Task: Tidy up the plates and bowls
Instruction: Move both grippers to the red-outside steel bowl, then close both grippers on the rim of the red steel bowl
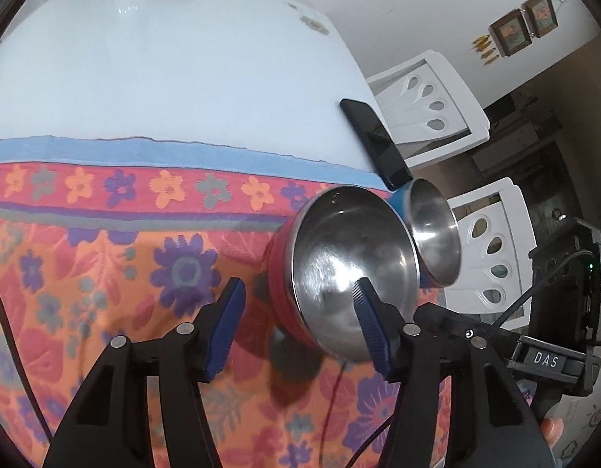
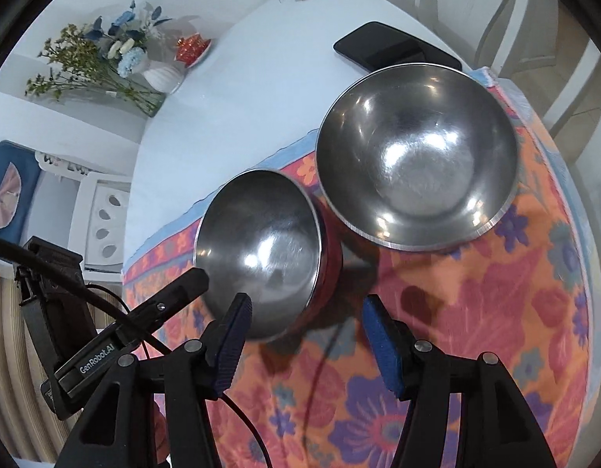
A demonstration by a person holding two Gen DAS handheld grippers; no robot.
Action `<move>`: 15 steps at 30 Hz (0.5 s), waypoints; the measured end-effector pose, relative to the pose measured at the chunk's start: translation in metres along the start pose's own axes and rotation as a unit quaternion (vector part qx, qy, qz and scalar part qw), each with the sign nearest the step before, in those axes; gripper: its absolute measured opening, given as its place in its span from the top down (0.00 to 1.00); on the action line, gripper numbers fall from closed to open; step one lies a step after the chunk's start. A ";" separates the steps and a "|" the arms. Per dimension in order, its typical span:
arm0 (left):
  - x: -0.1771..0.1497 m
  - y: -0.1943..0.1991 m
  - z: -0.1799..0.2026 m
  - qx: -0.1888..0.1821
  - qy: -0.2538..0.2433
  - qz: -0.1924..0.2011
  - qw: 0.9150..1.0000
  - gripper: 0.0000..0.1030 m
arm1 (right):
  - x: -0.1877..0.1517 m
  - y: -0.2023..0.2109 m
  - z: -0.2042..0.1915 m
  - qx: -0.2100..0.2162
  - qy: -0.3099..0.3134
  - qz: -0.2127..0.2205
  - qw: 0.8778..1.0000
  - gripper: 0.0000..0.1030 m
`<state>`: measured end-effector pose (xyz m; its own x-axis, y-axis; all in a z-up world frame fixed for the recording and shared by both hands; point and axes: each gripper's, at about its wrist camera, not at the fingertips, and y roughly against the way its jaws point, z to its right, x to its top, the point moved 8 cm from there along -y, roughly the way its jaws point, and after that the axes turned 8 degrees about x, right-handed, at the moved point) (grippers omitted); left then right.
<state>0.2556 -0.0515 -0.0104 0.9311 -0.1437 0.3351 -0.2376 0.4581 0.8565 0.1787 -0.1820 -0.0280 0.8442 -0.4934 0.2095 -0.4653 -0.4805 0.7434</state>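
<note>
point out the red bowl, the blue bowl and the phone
red bowl point(image 2: 261, 241), right wrist view, steel inside
blue bowl point(image 1: 402, 202), left wrist view, blue outer wall
phone point(image 1: 374, 142), left wrist view, dark screen
</note>
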 end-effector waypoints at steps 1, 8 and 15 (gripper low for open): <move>0.001 -0.003 -0.001 -0.001 0.000 -0.001 1.000 0.48 | 0.003 -0.004 0.001 0.000 0.001 -0.001 1.000 0.44; 0.005 -0.024 -0.001 -0.012 0.001 -0.013 1.000 0.69 | 0.005 -0.025 0.007 -0.005 0.009 -0.014 1.000 0.59; 0.005 -0.028 -0.007 -0.002 0.004 -0.007 1.000 0.82 | 0.001 -0.033 0.007 -0.026 0.034 -0.014 0.999 0.68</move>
<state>0.2689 -0.0585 -0.0351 0.9362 -0.1430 0.3210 -0.2242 0.4604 0.8590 0.1926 -0.1715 -0.0563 0.8737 -0.4293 0.2289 -0.4280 -0.4545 0.7812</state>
